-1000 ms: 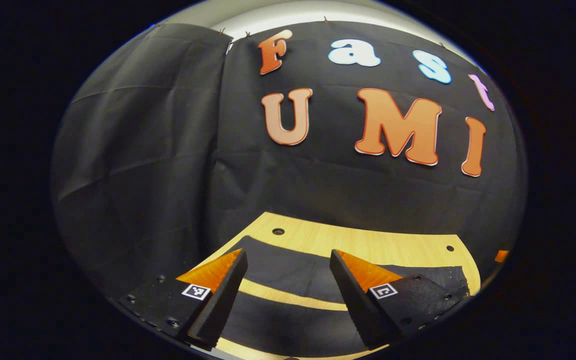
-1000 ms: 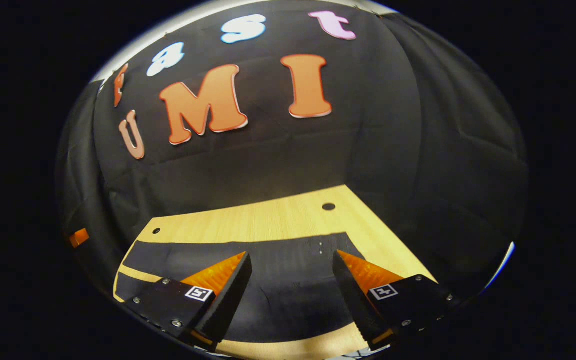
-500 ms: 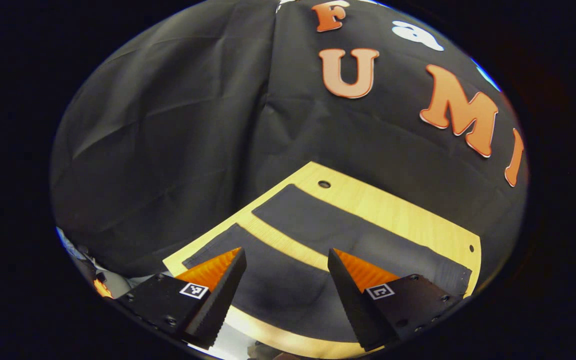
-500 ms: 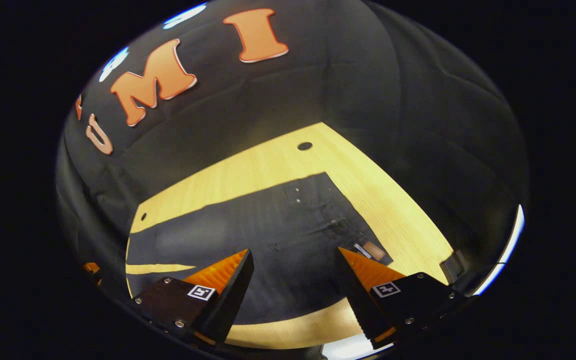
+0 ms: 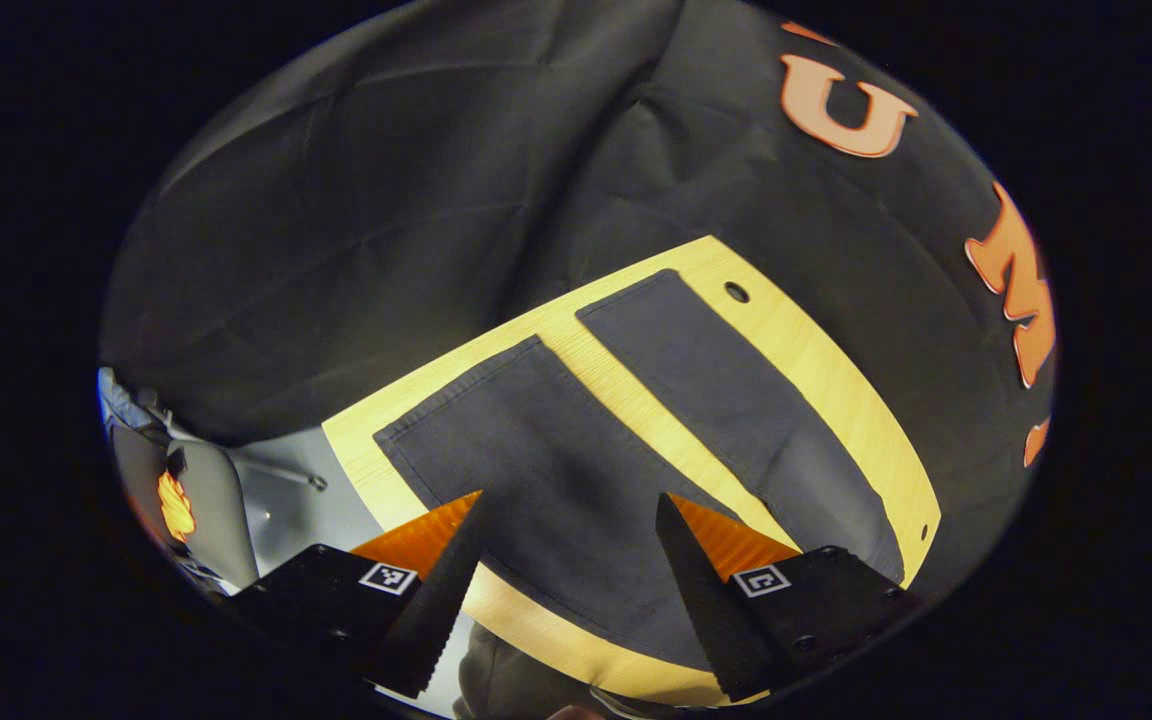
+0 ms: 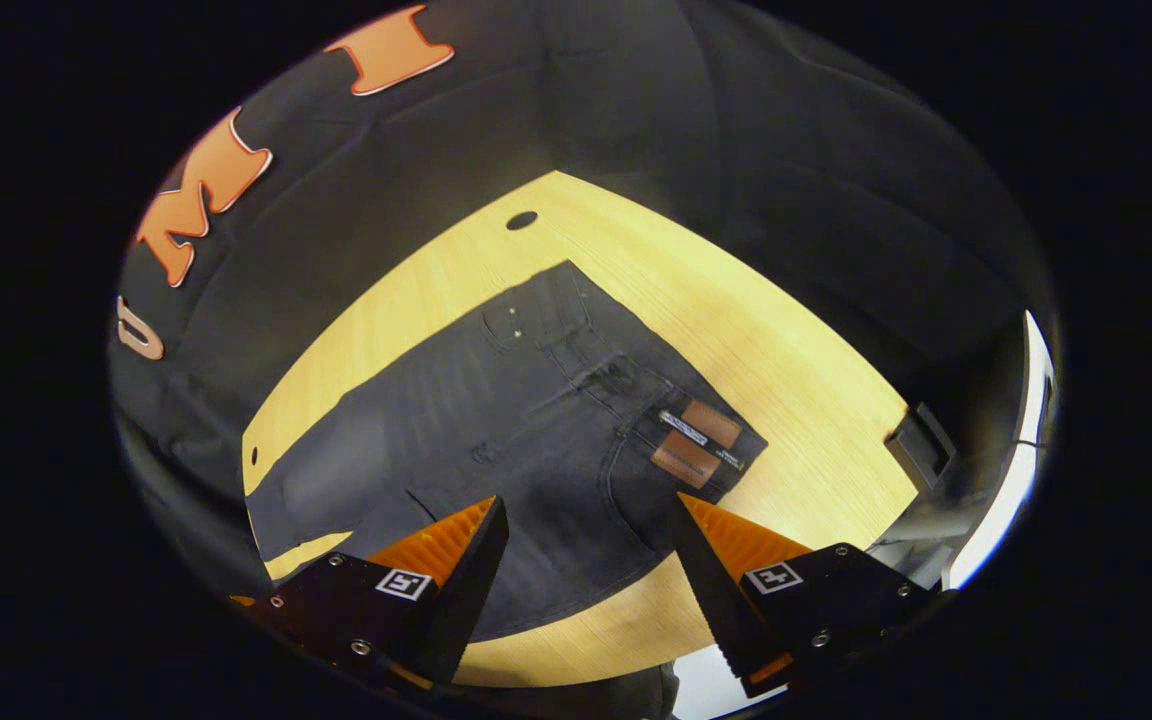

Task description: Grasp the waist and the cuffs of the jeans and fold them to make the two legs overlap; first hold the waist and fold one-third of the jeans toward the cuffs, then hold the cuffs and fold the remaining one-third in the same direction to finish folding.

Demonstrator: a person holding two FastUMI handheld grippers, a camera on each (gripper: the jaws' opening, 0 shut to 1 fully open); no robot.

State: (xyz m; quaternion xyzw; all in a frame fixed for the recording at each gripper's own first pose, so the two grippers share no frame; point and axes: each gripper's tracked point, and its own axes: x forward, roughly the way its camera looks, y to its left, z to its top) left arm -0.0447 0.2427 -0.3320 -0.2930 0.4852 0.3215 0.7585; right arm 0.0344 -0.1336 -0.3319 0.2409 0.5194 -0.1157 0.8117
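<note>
The left tool (image 5: 566, 560) is hanging above the tabletop (image 5: 826, 370), tipped downward, its two fingers spread wide with nothing between them. Directly beneath and ahead of its fingertips the jeans (image 5: 536, 470) are lying flat; the two legs are stretching away from the tool side by side, with a strip of bare wood showing between them, and both cuffs are sitting at the far end near a small hole (image 5: 736, 292) in the board. Past the left finger, off the tabletop's edge, a patch of pale floor (image 5: 276, 500) is showing.

The right tool (image 6: 586, 570) is likewise hovering over the tabletop (image 6: 786, 370), pitched down, fingers held apart and gripping nothing. Just beyond its fingertips the upper part of the jeans (image 6: 496, 420) is lying spread out, the waistband running away toward the far edge, and a brown leather patch (image 6: 698, 440) is sitting close ahead of the right finger. Further out, bare wood is surrounding the waist end.
</note>
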